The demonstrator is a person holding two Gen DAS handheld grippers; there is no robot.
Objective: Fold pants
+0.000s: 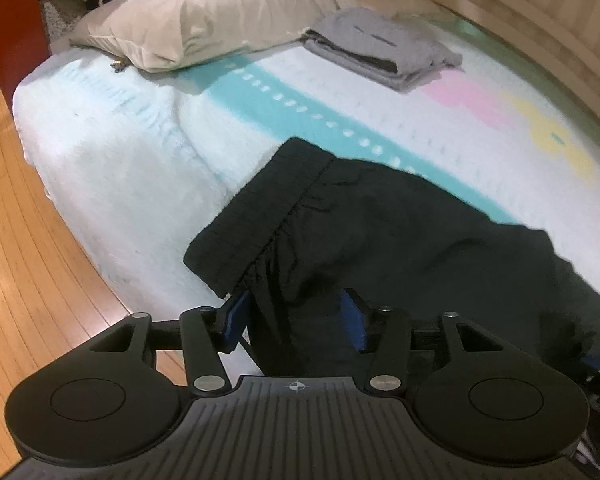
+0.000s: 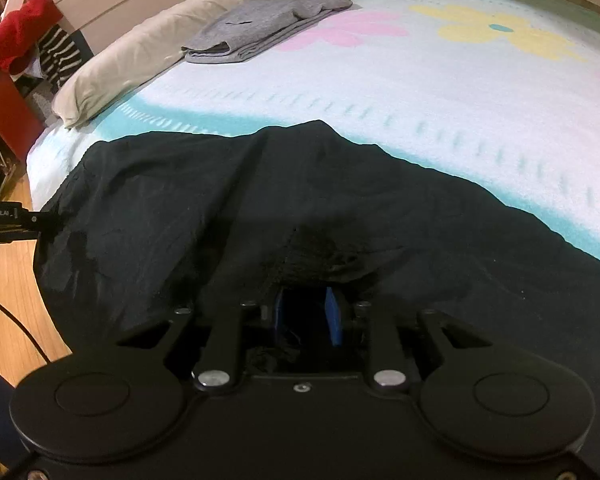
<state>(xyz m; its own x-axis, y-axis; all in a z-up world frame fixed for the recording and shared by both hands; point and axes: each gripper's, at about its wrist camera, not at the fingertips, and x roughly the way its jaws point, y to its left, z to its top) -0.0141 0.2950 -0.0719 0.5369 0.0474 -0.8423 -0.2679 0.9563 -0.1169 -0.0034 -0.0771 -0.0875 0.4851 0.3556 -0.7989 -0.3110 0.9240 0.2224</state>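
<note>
Black pants [image 1: 380, 224] lie across the near edge of the bed, elastic waistband [image 1: 268, 200] toward the left. In the left wrist view my left gripper [image 1: 296, 316] has its blue pads on either side of a bunched fold of the pants just below the waistband. In the right wrist view the pants [image 2: 260, 200] drape over my right gripper [image 2: 308, 312], whose blue pads stand close together with black cloth between them. The left gripper [image 2: 4, 220] shows at the left edge there.
The bed [image 1: 120, 168] has a white cover with a teal stripe and flower prints. A beige pillow [image 1: 220, 16] and a folded grey garment [image 1: 380, 48] lie at the far side. Wooden floor [image 1: 28, 240] lies left, a red cabinet [image 1: 12, 20] beyond.
</note>
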